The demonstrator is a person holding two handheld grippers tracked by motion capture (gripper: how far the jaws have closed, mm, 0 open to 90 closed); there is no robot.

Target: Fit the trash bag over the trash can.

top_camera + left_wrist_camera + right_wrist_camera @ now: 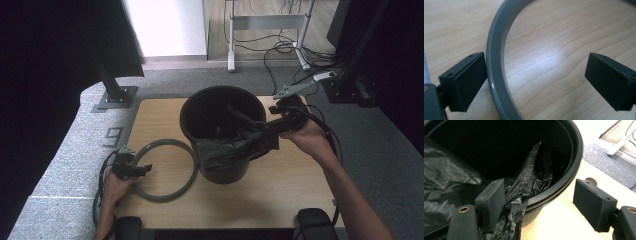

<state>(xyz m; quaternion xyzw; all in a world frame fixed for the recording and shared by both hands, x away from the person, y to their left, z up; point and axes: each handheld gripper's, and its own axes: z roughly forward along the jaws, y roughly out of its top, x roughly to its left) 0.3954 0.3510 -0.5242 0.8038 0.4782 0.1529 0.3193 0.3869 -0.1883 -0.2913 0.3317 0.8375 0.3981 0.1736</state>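
While black bin (222, 135) holds bag (235, 147) draped over rim, right fingers (490, 203) released astride rim, left fingers (464, 81) released around ring (496, 70).

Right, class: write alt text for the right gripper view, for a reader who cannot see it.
The right tongs stand open across the rim of a black bin, one jaw inside, one outside. A crumpled black bag drapes over the rim beside the inner jaw. The bin stands on a pale wooden table.

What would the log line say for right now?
left gripper: open, astride grey ring | right gripper: open, at black bin rim | black bag: draped over rim
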